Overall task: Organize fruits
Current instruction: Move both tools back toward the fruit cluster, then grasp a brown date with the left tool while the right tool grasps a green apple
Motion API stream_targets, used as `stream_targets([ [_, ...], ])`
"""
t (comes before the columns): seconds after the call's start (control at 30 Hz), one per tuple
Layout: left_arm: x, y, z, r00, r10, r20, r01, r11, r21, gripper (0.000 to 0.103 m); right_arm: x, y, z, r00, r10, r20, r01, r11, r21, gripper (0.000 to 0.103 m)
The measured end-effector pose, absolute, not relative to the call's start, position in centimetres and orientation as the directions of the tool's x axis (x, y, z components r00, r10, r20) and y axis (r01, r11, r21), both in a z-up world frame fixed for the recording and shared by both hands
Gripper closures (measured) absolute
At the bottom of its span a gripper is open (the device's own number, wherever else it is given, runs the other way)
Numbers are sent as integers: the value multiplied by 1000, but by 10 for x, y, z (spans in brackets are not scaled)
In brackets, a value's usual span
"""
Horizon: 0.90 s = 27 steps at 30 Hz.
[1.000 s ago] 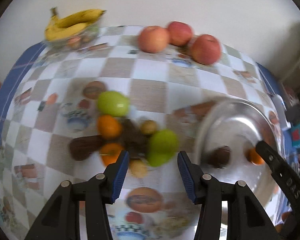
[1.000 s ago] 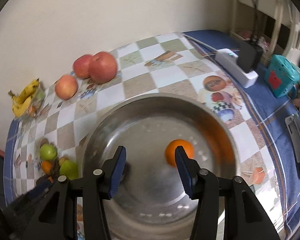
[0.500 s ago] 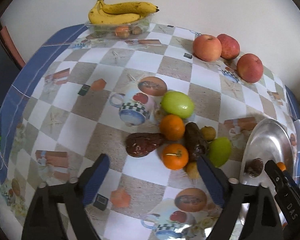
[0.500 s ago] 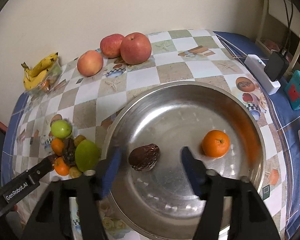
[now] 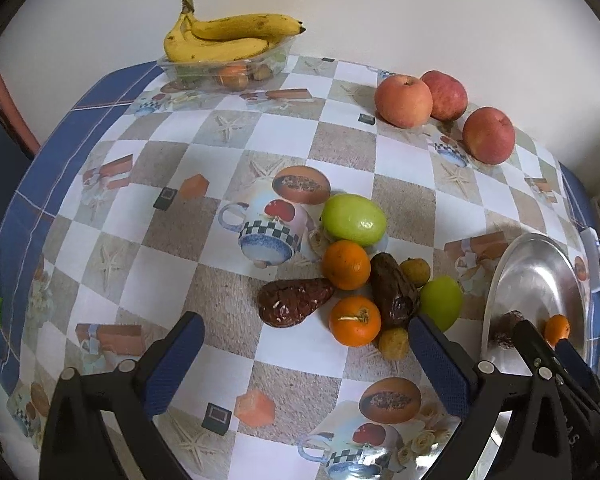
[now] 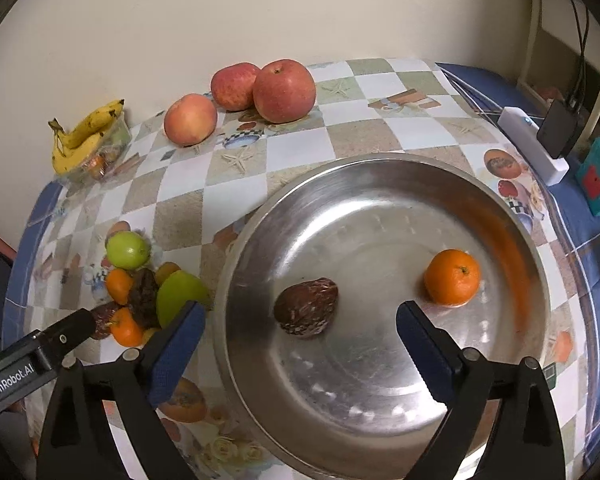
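Steel pan (image 6: 512, 240) sits under the right claw (image 6: 300, 332), whose jaws have just spread, empty; a dark fruit (image 6: 306, 312) lies between them, narrow end rightward, an orange (image 6: 452, 278) beyond. Only the left claw's (image 5: 306, 344) view, jaws likewise just spread, shows the heap (image 5: 356, 276) clearly, with the pan cut off.

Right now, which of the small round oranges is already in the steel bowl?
The orange beside the dark brown fruit in the steel bowl; the other two sit on the tablecloth.
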<state>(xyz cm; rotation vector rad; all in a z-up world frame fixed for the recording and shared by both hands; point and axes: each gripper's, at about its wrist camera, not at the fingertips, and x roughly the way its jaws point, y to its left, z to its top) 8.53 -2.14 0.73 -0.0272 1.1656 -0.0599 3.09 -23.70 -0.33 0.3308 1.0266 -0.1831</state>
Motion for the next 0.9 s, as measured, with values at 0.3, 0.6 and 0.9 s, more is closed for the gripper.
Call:
stream_targets([
  [0.3, 98, 5, 6, 391, -87, -916, 28, 996, -83, 0, 46, -210, 16, 575, 28, -818, 241, 949, 203, 6],
  [0.6, 104, 43, 12, 459, -84, -884, -55, 991, -122, 0, 62, -167, 22, 597, 96, -796, 127, 969, 212, 6],
  [0.9, 110, 56, 6, 465, -123, -877, -107, 975, -194, 0, 69, -152, 11, 566, 190, -802, 112, 946, 303, 6],
])
